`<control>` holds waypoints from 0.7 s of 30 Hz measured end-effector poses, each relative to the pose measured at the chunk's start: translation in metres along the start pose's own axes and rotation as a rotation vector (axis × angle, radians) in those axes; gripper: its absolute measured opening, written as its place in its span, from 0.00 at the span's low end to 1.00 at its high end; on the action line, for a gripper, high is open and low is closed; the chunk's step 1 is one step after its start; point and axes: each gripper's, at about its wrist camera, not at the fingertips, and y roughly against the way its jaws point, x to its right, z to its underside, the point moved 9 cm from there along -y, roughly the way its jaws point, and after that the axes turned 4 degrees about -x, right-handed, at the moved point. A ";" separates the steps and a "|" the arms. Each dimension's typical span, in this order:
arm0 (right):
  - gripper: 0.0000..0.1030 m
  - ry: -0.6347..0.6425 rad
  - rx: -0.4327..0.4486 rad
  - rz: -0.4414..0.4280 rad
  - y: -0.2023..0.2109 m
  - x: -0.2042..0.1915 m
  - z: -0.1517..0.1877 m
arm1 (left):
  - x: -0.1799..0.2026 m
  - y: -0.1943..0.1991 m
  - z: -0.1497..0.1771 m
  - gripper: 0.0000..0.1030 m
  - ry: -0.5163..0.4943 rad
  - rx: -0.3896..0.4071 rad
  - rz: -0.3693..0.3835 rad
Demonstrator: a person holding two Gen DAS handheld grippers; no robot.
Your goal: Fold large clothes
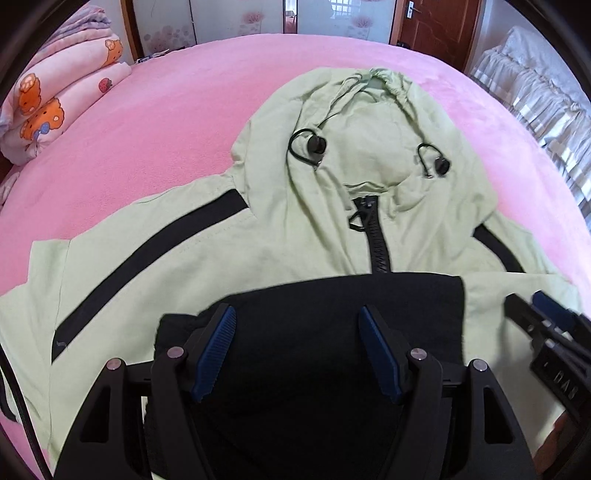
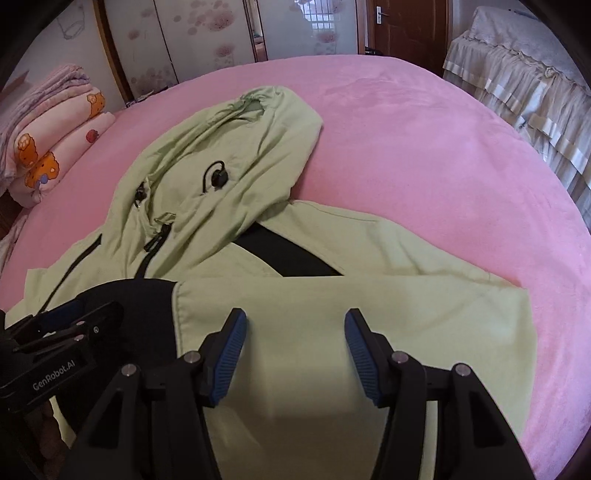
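A pale green hooded jacket (image 1: pixel 295 240) with black stripes, a black zip and a black lower panel (image 1: pixel 332 332) lies front up on the pink bed (image 1: pixel 166 110), hood pointing away. My left gripper (image 1: pixel 297 314) is open and empty above the black panel. My right gripper (image 2: pixel 295 317) is open and empty above a green sleeve (image 2: pixel 369 314) folded across the body. The jacket also shows in the right wrist view (image 2: pixel 221 166). The right gripper shows at the right edge of the left wrist view (image 1: pixel 546 314), and the left gripper at the left edge of the right wrist view (image 2: pixel 70 314).
A folded stack of pink cartoon-print quilts (image 1: pixel 62 92) sits at the bed's far left. A second bed with a white ruffled cover (image 2: pixel 517 66) stands to the right. Sliding wardrobe doors (image 2: pixel 203 37) and a brown door (image 1: pixel 436 26) are behind the bed.
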 end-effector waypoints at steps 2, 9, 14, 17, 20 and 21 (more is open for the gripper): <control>0.53 -0.001 0.019 0.080 -0.002 0.027 0.001 | -0.006 -0.003 -0.002 0.66 -0.028 0.014 0.026; 0.61 -0.104 0.042 0.217 0.018 0.147 0.027 | -0.008 -0.002 0.003 0.65 -0.114 0.043 0.074; 0.62 -0.183 0.022 0.208 0.028 0.176 0.044 | -0.006 0.000 0.005 0.65 -0.100 0.045 0.050; 0.62 -0.188 0.016 0.227 0.033 0.170 0.048 | -0.006 0.008 0.009 0.65 -0.083 0.031 0.054; 0.62 -0.202 0.009 0.204 0.040 0.159 0.050 | -0.008 0.022 0.014 0.65 -0.077 0.026 0.051; 0.62 -0.207 0.008 0.194 0.043 0.155 0.051 | -0.008 0.027 0.014 0.65 -0.077 0.029 0.051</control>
